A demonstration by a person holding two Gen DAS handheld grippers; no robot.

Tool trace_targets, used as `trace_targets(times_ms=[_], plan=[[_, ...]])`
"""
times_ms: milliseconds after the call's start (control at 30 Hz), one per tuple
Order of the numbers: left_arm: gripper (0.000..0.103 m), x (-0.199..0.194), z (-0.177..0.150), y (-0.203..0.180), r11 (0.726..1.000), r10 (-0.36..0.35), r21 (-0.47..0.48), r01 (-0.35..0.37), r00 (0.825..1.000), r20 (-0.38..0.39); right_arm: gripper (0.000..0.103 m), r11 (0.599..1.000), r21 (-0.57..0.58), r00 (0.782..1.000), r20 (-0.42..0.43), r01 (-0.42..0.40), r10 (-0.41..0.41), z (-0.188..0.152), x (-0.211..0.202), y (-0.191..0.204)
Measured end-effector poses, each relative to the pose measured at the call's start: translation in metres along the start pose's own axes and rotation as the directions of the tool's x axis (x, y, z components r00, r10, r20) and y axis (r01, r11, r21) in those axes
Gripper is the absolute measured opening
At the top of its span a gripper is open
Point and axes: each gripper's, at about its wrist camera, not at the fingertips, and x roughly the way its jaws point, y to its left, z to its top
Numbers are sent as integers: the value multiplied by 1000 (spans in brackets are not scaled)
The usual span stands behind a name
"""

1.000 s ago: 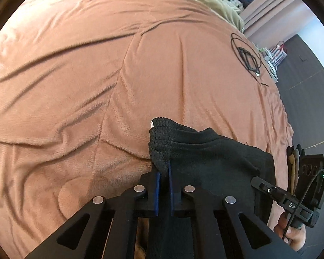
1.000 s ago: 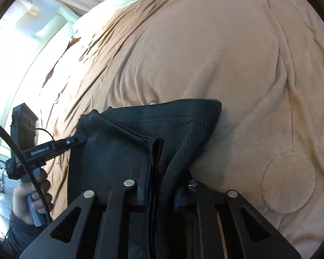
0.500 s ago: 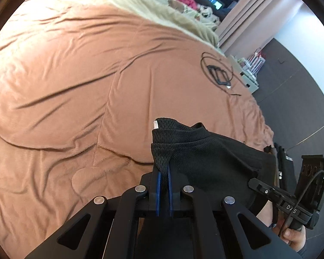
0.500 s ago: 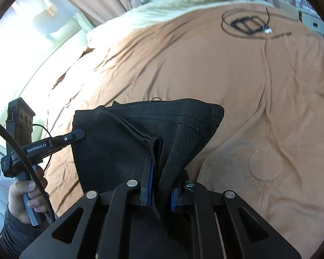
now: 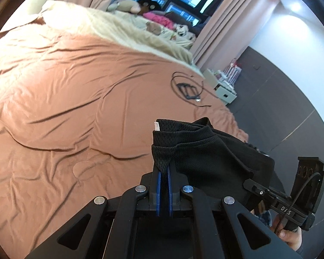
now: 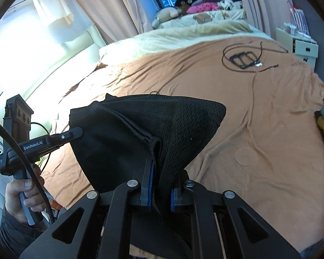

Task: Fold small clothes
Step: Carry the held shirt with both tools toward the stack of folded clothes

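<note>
Two grippers are seen clamped on one black mesh garment point(image 5: 200, 157), which is held up above a wrinkled orange-brown bedspread point(image 5: 75, 99). In the left wrist view, the left gripper point(image 5: 164, 172) is shut tight on a bunched edge of the cloth, where a small white tag point(image 5: 156, 126) sticks up; the fabric is stretched rightward to the right gripper point(image 5: 253, 186). A coiled black cable point(image 5: 186, 87) is seen lying far up the bed. In the right wrist view, the right gripper point(image 6: 160, 181) is clenched on a hemmed fold of the garment point(image 6: 162, 125), and the left gripper point(image 6: 75, 132) is seen gripping its far edge, held by a hand point(image 6: 21, 196).
</note>
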Motion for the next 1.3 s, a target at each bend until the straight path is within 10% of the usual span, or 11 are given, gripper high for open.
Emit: trace_targets(times_ms=[700, 1300], plan=[[4, -98, -53, -119, 980, -133, 163, 118, 988, 83, 8, 996, -26, 981, 181, 80, -74, -85, -171, 22], [4, -75, -74, -252, 918, -270, 302, 255, 963, 7, 8, 980, -10, 934, 304, 200, -187, -144, -274, 3]])
